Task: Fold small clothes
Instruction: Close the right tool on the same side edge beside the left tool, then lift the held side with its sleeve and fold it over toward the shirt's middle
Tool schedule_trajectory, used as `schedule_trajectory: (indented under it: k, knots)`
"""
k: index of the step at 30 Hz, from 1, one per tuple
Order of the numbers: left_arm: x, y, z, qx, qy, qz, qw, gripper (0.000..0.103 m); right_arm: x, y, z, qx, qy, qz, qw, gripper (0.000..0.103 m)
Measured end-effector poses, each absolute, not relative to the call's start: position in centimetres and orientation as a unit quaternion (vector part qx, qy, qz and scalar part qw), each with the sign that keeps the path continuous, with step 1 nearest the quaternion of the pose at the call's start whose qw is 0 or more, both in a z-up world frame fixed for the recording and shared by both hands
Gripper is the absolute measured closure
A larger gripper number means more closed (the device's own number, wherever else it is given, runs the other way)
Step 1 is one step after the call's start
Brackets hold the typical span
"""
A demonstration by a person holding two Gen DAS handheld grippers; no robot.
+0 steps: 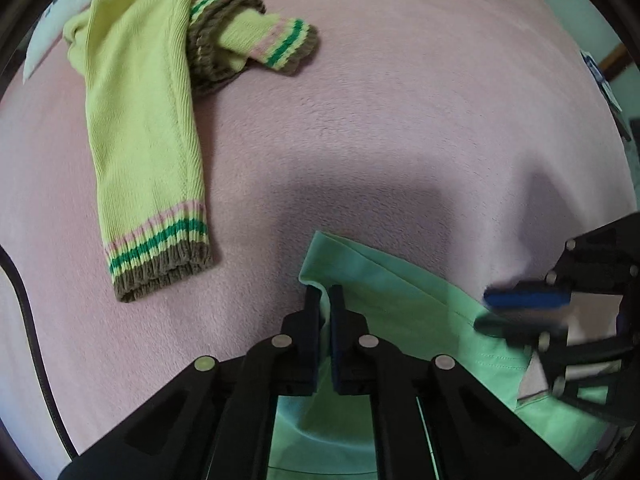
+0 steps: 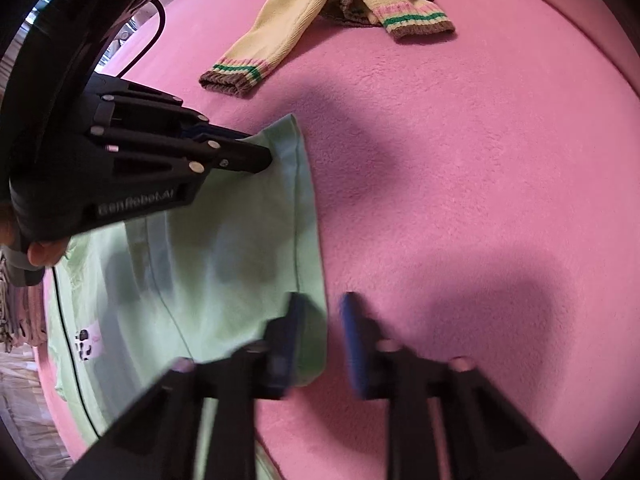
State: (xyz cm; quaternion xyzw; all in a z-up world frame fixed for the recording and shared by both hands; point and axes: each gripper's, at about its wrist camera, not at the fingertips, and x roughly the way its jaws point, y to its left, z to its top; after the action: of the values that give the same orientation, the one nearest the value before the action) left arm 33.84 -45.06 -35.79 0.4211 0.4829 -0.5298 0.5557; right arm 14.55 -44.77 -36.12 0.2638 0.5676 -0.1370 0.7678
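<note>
Only one readable text for you: "GenRobot.AI", pale raised letters on the black body of the left tongs [image 2: 260,156], seen from the right wrist cam, just behind the linkage. Small tag [image 2: 89,344] on the green garment [image 2: 224,248], left of the right tongs [image 2: 320,332], has a b/w print, too small to read.

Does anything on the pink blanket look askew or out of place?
Yes. The yellow-green knit sweater at the far side lies rumpled, one striped cuff bunched across its brown hem. The mint green garment lies fairly flat. Nothing looks spilled or damaged.
</note>
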Motion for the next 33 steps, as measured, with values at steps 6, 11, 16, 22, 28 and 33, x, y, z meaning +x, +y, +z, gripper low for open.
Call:
schedule_trajectory:
  k: [6, 11, 16, 22, 28, 33]
  knots:
    - [34.3, -44.0, -34.7, 0.395, 0.489, -0.531, 0.568, 0.102, 14.6, -44.5, -35.6, 0.263, 0.554, -0.140, 0.777, 0.102]
    - [34.5, -43.4, -33.4, 0.378, 0.487, -0.536, 0.577, 0.102, 12.8, -44.2, -34.1, 0.286, 0.530, -0.136, 0.787, 0.102]
    - [34.5, -43.0, -32.9, 0.374, 0.483, -0.535, 0.584, 0.102, 12.7, -44.1, -33.5, 0.281, 0.539, -0.145, 0.781, 0.101]
    - [34.3, -43.0, -33.3, 0.382, 0.477, -0.528, 0.591, 0.102, 12.2, -44.2, -34.7, 0.314, 0.551, -0.137, 0.761, 0.064]
    - [34.1, -43.9, -33.1, 0.384, 0.479, -0.518, 0.596, 0.102, 12.4, -43.8, -35.3, 0.332, 0.552, -0.128, 0.754, 0.061]
    - [33.4, -44.5, -32.9, 0.387, 0.473, -0.518, 0.598, 0.102, 13.4, -41.7, -36.0, 0.276, 0.568, -0.119, 0.766, 0.099]
